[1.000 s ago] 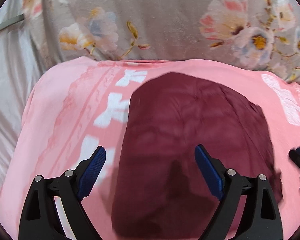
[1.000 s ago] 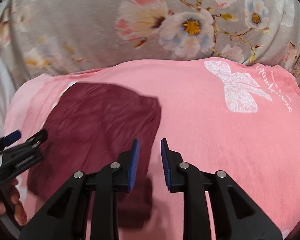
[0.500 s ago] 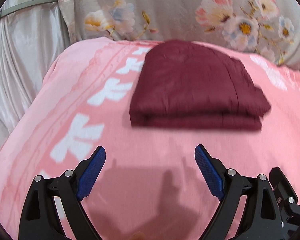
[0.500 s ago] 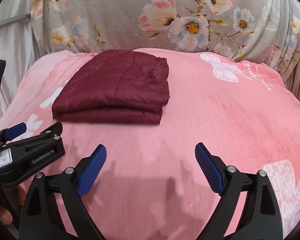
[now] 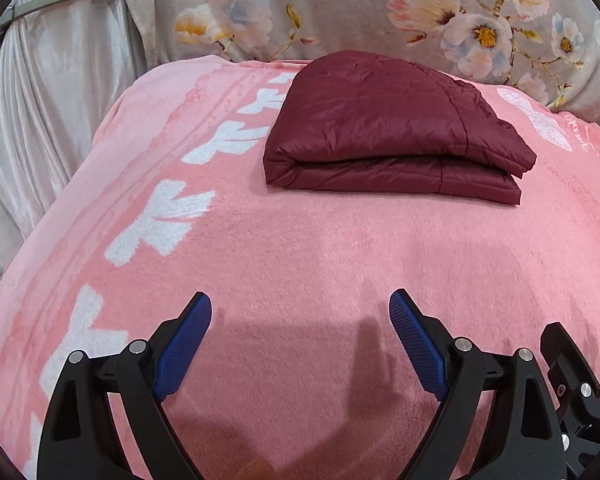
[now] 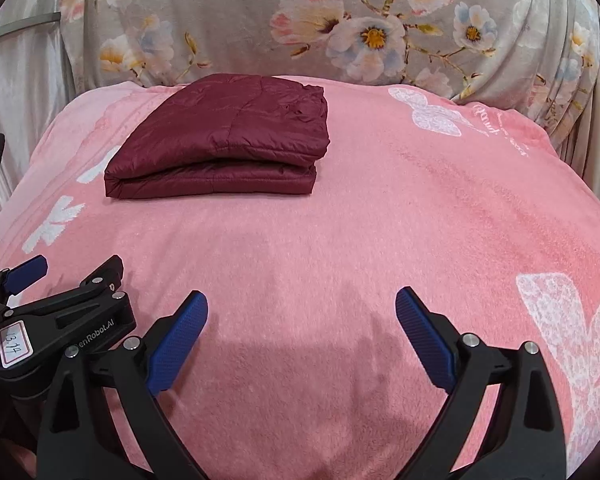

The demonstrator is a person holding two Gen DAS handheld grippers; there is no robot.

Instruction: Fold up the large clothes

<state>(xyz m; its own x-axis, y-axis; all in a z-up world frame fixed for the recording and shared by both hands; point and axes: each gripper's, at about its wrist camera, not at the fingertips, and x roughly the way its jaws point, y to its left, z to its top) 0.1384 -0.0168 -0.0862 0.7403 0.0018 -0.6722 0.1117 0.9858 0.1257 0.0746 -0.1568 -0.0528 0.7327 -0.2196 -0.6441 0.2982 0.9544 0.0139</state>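
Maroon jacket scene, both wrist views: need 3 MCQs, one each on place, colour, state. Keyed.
1. Where does the maroon jacket lie?
A. on the pink blanket
B. on a floor
C. in a basket

2. What colour are the gripper pads?
A. red
B. blue
C. white

3. What state is the jacket in?
A. spread flat
B. hanging
C. folded in stacked layers

Key:
1 A, blanket shows all round it.
2 B, both wrist views show blue pads on black arms.
3 C, its near edge shows layers; the left gripper and right gripper have open jaws holding nothing.
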